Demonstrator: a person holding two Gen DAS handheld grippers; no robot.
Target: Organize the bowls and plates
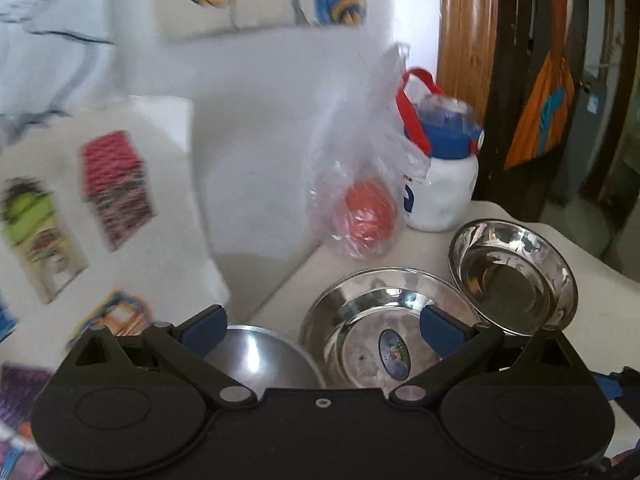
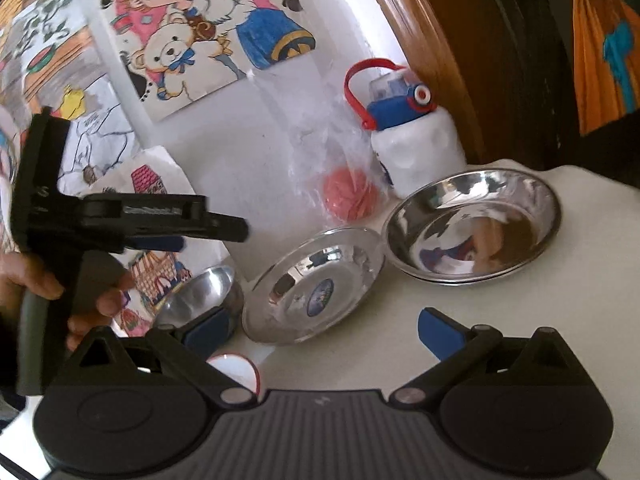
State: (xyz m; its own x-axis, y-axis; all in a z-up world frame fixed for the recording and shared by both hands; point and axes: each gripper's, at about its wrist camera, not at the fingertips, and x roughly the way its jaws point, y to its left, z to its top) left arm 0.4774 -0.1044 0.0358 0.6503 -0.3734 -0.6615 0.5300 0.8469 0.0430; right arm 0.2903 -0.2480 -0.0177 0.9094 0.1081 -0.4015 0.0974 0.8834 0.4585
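Ideally, the wide-open, empty left gripper (image 1: 322, 334) closes squarely on the small steel bowl's (image 1: 260, 356) rim, while the right gripper (image 2: 322, 330), equally spread and empty, waits near the stickered plate (image 2: 316, 284).

1. A plate (image 2: 312, 284) lies near the middle of the table (image 2: 560, 320).
2. A wide bowl (image 2: 472, 224) sits to the plate's right and a little farther back, its rim touching or just beside the plate's rim.
3. A small bowl (image 2: 200, 296) sits left of the plate, near the wall.
4. A plastic bag (image 2: 340, 184) stands behind the plate, against the wall.
5. A bottle (image 2: 412, 148) stands right of the bag, behind the wide bowl, in the far corner.
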